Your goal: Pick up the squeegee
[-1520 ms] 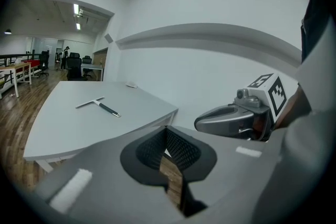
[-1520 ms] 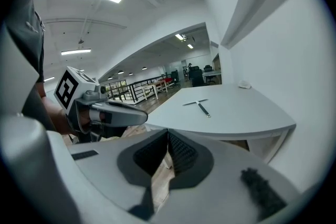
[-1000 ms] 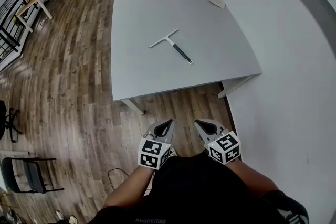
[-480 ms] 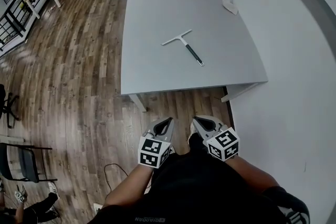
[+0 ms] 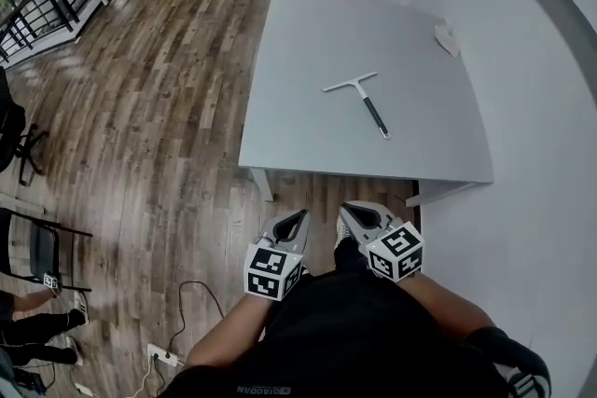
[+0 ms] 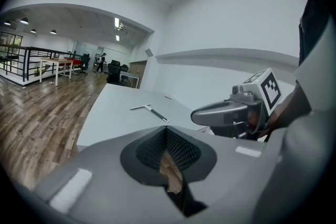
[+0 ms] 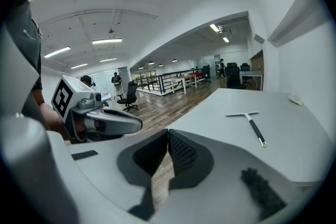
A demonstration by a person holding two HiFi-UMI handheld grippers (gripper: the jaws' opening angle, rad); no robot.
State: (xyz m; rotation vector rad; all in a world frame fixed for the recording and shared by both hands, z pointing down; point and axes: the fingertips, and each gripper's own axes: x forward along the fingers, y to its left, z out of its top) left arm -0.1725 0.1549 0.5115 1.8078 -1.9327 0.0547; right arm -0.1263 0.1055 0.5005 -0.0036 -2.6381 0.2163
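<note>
- Squeegee (image 5: 363,92) lies flat on the table (image 5: 298,42), mid-depth and toward the right edge, well apart from both claws
- Its handle runs toward the near right corner, with the blade crosswise at the far end
- Left claw (image 5: 295,220) and right claw (image 5: 352,213) hang side by side short of the near edge, over the floor, both clenched on nothing
- The right claw looks the nearer, since the handle tip points roughly its way; it would need to reach forward over the near edge and part its jaws first

No readable text, labels or numbers
</note>
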